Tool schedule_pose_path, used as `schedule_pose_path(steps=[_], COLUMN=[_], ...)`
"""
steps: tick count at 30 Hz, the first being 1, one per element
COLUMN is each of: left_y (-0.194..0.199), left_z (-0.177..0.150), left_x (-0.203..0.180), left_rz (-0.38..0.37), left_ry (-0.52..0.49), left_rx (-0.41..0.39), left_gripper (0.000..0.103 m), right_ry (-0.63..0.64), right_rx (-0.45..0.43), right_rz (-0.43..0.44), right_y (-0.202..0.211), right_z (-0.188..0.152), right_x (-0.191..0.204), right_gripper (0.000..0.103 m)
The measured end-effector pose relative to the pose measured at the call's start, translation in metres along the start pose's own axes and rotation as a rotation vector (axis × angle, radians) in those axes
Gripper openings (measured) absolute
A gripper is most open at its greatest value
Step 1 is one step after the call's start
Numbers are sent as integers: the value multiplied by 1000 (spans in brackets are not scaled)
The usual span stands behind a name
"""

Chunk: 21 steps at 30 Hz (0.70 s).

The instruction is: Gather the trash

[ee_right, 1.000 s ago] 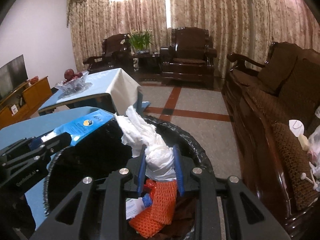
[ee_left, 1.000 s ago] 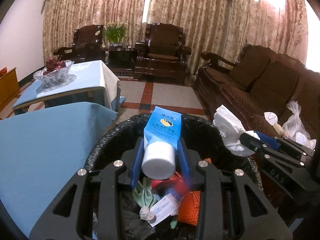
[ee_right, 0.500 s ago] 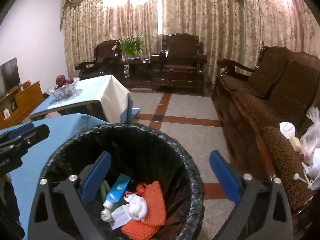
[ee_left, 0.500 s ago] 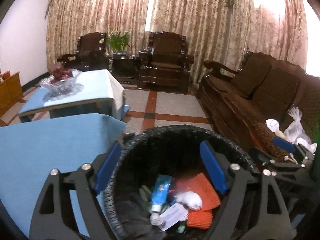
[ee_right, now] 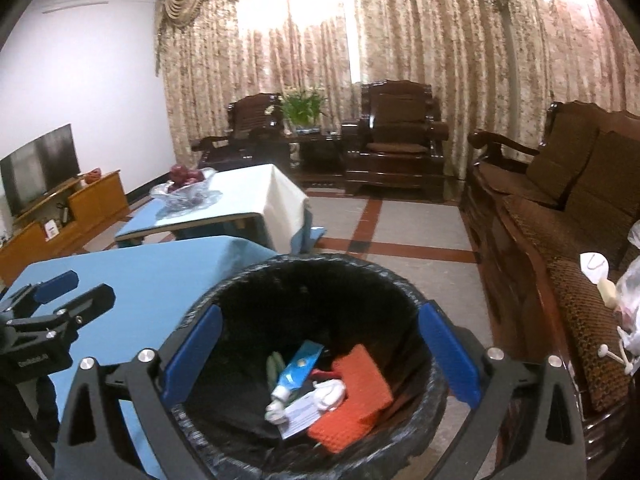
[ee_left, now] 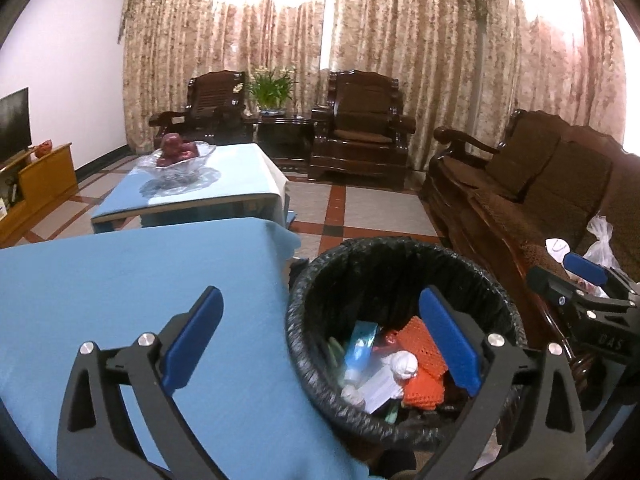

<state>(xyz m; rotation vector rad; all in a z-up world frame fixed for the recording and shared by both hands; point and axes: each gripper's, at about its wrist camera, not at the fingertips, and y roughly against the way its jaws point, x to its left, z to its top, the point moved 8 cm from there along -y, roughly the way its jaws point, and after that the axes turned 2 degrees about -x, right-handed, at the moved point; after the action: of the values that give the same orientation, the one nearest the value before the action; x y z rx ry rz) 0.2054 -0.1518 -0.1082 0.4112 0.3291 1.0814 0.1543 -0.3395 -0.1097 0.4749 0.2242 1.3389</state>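
Left tool [ee_left: 316, 340]: jaws just opened wide, nothing between. Right tool [ee_right: 320, 354]: jaws likewise just opened wide, empty.
Blue tube [ee_right: 298, 372], white tissue wad [ee_right: 330, 392]: inside black-lined bin [ee_right: 248, 280], lower centre of frame.
Remaining trash: white bags on sofa [ee_right: 560, 240], right edge of frame; right tool nearer.
Blue table [ee_left: 120, 280], left of bin: bare.

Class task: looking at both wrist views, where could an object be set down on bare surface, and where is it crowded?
Free: the near blue tablecloth, bare from the bin's rim to its far edge. Also the tiled floor between far table and sofa. Crowded: inside the bin, and the sofa seat's near end with bags.
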Motion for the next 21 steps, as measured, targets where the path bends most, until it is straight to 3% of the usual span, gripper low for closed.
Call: schedule_pose_path(steps=[10, 21], left_y=[55, 97], left_z=[-2, 8], left_x=[21, 23], left_rz=[75, 92], left_ry=[14, 3], left_rx=[-11, -44], left_gripper=[97, 97], right_ry=[20, 28], right_rx=[7, -44], right_rz=[40, 71], right_y=[36, 71], right_z=[-3, 20], right_x=[30, 48], right_gripper=[97, 97])
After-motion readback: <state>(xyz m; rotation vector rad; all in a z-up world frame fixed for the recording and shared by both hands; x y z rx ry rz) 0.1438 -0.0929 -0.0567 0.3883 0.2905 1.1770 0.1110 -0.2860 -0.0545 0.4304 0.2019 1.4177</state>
